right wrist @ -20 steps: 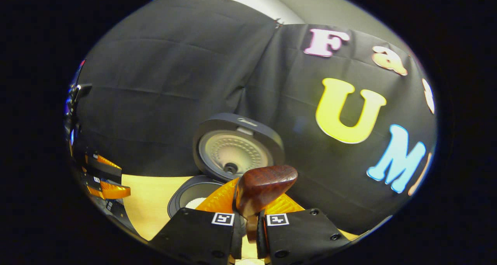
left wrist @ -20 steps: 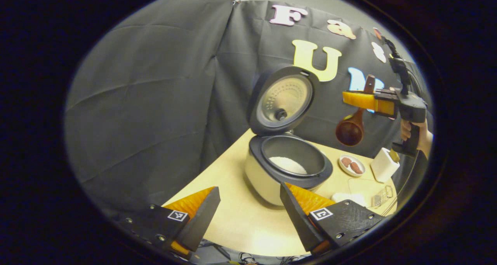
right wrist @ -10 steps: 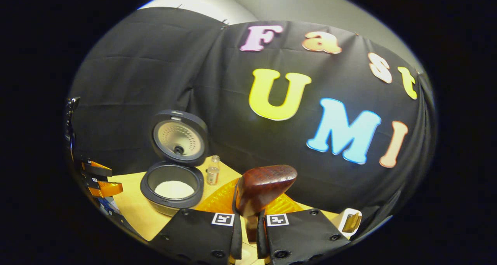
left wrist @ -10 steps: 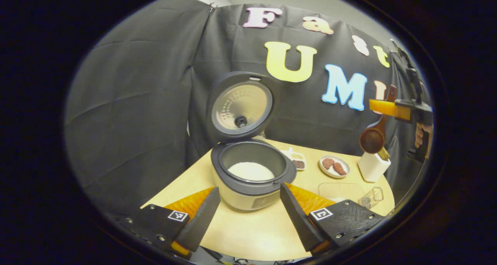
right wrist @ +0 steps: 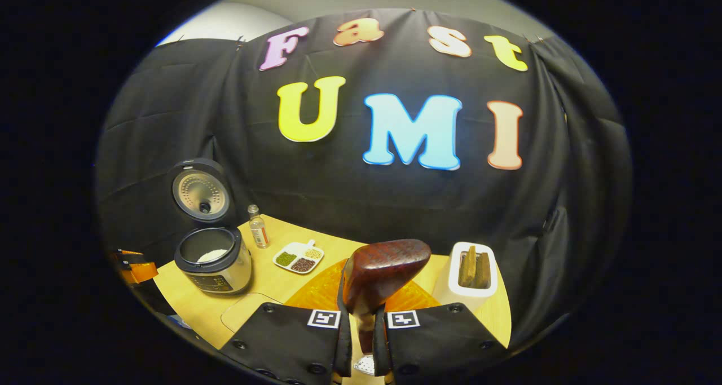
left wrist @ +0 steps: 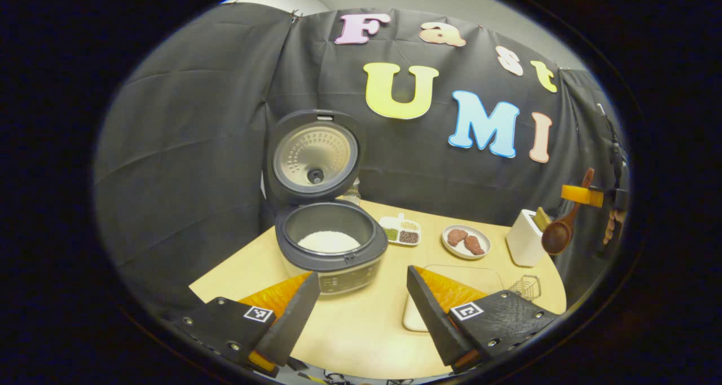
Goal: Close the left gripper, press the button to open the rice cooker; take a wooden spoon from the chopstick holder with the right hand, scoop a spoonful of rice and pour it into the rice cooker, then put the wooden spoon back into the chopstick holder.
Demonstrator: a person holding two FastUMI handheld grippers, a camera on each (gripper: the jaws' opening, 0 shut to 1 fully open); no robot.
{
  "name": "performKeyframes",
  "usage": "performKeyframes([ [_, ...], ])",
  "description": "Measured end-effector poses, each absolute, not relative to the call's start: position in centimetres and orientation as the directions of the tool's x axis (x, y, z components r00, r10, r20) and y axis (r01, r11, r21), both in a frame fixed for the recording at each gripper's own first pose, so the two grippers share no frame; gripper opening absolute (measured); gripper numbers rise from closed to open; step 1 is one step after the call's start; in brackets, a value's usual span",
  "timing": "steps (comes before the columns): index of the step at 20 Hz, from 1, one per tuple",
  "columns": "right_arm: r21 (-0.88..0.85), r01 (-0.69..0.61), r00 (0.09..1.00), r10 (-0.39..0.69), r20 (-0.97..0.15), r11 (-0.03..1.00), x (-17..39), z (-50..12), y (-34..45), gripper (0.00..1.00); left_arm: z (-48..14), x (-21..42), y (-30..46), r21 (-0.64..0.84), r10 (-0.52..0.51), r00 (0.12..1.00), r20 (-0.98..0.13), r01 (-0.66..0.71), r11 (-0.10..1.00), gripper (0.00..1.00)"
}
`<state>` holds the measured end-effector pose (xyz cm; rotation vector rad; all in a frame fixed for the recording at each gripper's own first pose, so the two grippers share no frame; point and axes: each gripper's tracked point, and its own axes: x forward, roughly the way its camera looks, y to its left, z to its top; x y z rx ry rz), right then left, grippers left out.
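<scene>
Left gripper view: left gripper [left wrist: 361, 312] low over the near edge of the table [left wrist: 361, 340], jaws spread wide w/ nothing between them; rice cooker [left wrist: 330, 249] sits straight ahead, lid [left wrist: 313, 156] swung up & standing open, white rice [left wrist: 329, 241] in the inner pot; right of the cooker a divided dish [left wrist: 401, 231] of beans, then a small plate [left wrist: 466, 242] w/ two brown pieces; white chopstick holder [left wrist: 525, 238] near the table's right edge; a small wire rack [left wrist: 525, 287] nearer the front edge; far right, right gripper [left wrist: 586, 195] held by a hand [left wrist: 612, 225], clamped on the handle of the wooden spoon [left wrist: 561, 230]; spoon hangs bowl-down just beside the holder, to its right, bowl abt level w/ the holder's top; can't tell if bowl touches it

Right gripper view: jaws narrow, pinched on the spoon handle, dark wood handle end [right wrist: 383, 272] sticking up betw the fingers; chopstick holder [right wrist: 472, 278] just right of it, wooden utensils inside; cooker [right wrist: 213, 261] well off to the left, lid up; small bottle [right wrist: 258, 227] beside the cooker; bean dish [right wrist: 299, 257] betw cooker & holder; left gripper [right wrist: 132, 266] at the far left edge
</scene>
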<state>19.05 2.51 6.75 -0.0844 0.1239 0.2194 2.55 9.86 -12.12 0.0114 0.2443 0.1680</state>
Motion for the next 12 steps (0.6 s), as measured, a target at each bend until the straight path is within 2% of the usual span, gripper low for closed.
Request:
performKeyframes([
  [4, 0.090, -0.136, 0.974, 0.150, -0.170, 0.987, 19.8, 2.9, -2.3, 0.16, -12.4, 1.0, 7.1, 0.028, 0.199, 0.952, -0.232, -0.197, 0.980, 0.98],
  [12, 0.386, -0.037, 0.945, 0.157, -0.286, 0.922, 22.2, -4.8, -4.7, 0.17, -12.5, -3.0, 6.8, 0.028, 0.289, 0.931, -0.222, -0.290, 0.957, 0.99],
])
